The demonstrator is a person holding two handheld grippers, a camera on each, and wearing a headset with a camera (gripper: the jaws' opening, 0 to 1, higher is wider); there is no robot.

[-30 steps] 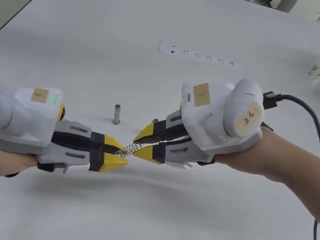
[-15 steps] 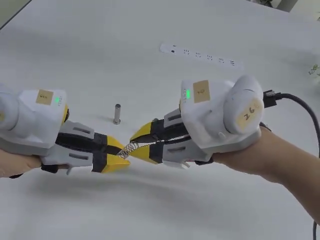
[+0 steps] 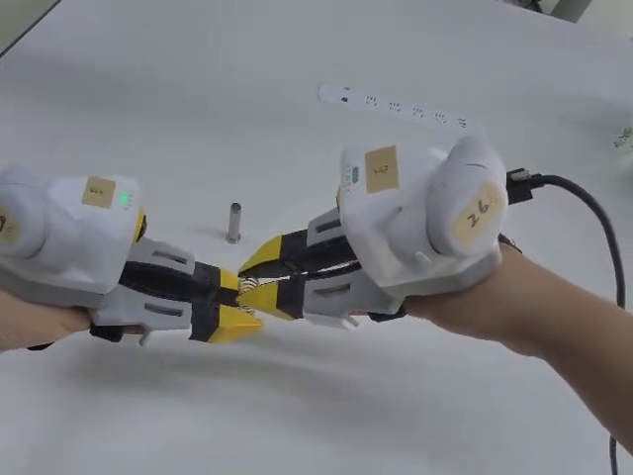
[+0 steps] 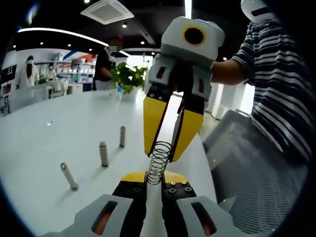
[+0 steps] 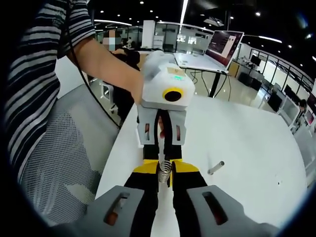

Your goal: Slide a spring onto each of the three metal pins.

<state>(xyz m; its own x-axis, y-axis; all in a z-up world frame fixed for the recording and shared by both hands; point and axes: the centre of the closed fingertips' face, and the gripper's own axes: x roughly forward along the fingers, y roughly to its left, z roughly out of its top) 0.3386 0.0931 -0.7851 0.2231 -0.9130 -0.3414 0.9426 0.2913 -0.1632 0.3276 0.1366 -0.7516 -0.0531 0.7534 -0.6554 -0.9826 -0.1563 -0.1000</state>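
1. Left hand-held gripper (image 4: 155,180), white body with black jaws and yellow tips: the jaws are closed to a slit and clamp the near end of the coil spring.
2. Right hand-held gripper (image 4: 164,152), same make, facing the left one tip to tip above the bench: the jaws form a narrow V, and the tips press either side of the coil spring's far end.
3. Small bare-steel coil spring (image 4: 158,165): it is held off the bench and spans the short gap between the two sets of yellow tips.
4. Three short grey metal pins (image 4: 69,176) (image 4: 103,154) (image 4: 122,136): they stand in a row on the bench, apart from both grippers. The middle one looks ribbed but is too small to be sure.
5. White bench (image 3: 148,99): it carries the pins and a white power strip (image 3: 401,107) at the far side.
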